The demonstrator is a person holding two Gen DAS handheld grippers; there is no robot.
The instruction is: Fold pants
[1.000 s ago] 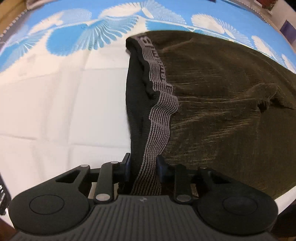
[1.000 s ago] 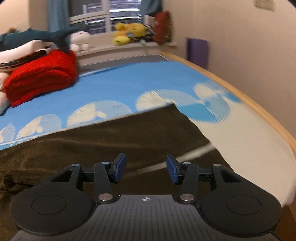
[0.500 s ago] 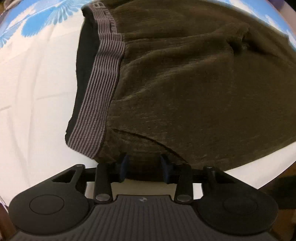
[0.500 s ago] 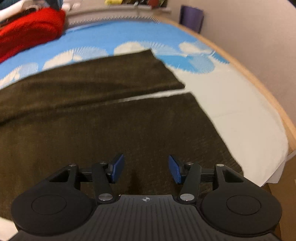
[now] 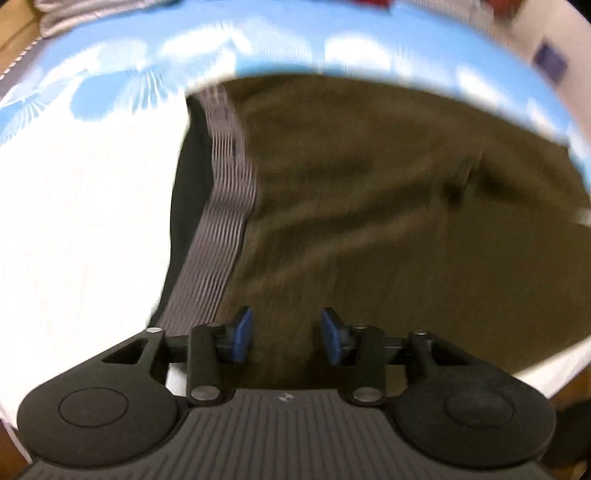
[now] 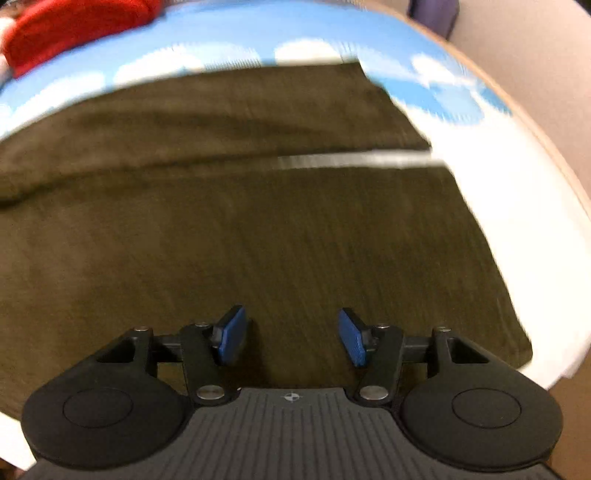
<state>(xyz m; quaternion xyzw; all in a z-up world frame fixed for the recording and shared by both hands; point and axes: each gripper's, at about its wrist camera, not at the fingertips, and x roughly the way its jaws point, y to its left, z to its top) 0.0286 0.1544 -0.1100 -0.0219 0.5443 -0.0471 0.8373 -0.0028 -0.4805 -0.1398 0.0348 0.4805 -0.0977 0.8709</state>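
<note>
The pants point(image 5: 388, 221) lie spread flat on the bed point(image 5: 85, 229), dark olive cloth with both legs side by side, not yet folded. In the left view the striped grey waistband point(image 5: 225, 229) runs down the left edge of the pants, with the black inner lining showing just beside it. In the right view the two leg ends sit at the far right of the pants, a thin pale gap point(image 6: 362, 160) of sheet between them, and the near leg's hem reaches close to the bed's edge.

The left gripper point(image 5: 284, 336) hovers over the pants just right of the waistband, its blue pads point(image 5: 240, 334) spread apart with nothing between them. The right gripper point(image 6: 290, 338) hangs over the near leg, well in from the hem, also spread wide and holding nothing. Both views are smeared with motion blur, so fine wrinkles cannot be read.

Beyond the pants, a red blanket point(image 6: 74, 29) lies at the far left corner of the bed in the right view, well apart from the cloth.

Likely risks from here: the pinch may take only the top layer of the waistband or leg, so the lower layer stays behind and the fold comes out skewed. The near hem sits close to the bed's edge and could slide off if dragged. Uneven lifting by the two sides would twist the legs out of line
</note>
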